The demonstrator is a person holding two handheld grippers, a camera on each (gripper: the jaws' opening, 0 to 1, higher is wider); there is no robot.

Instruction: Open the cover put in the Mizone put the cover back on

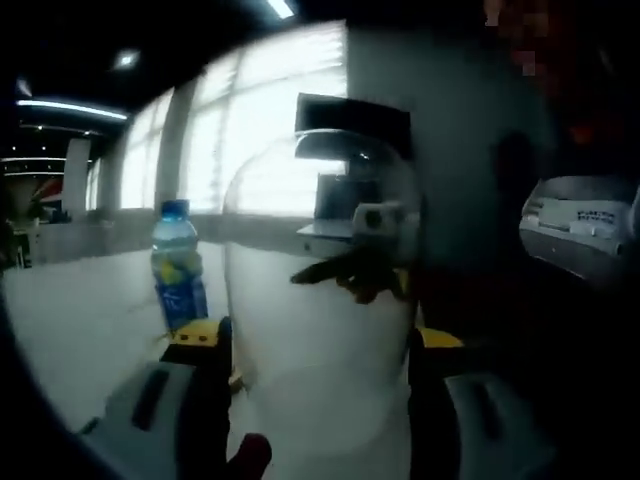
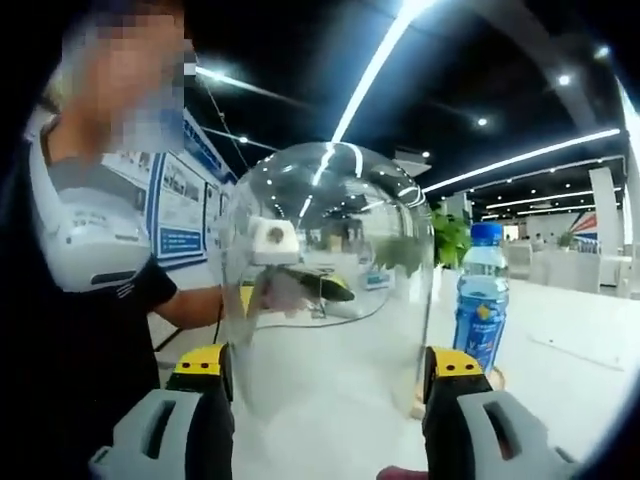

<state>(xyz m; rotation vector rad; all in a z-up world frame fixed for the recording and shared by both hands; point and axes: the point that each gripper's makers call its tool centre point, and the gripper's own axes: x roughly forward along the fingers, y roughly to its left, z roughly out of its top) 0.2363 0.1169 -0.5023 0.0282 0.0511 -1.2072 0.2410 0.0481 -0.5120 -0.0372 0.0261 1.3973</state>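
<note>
On the white table [image 2: 560, 350], one clear dome cover [image 2: 325, 280] is clamped between both grippers' jaws, one blue bottle [image 2: 482, 300] beside it.

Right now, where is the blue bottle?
The Mizone bottle stands on the white table, just beside the clear dome cover.

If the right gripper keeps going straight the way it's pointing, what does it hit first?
The clear dome cover, most likely. It stands directly between the right gripper's fingers, which already appear to touch its sides. The Mizone bottle stands off to the side, out of that line.
</note>
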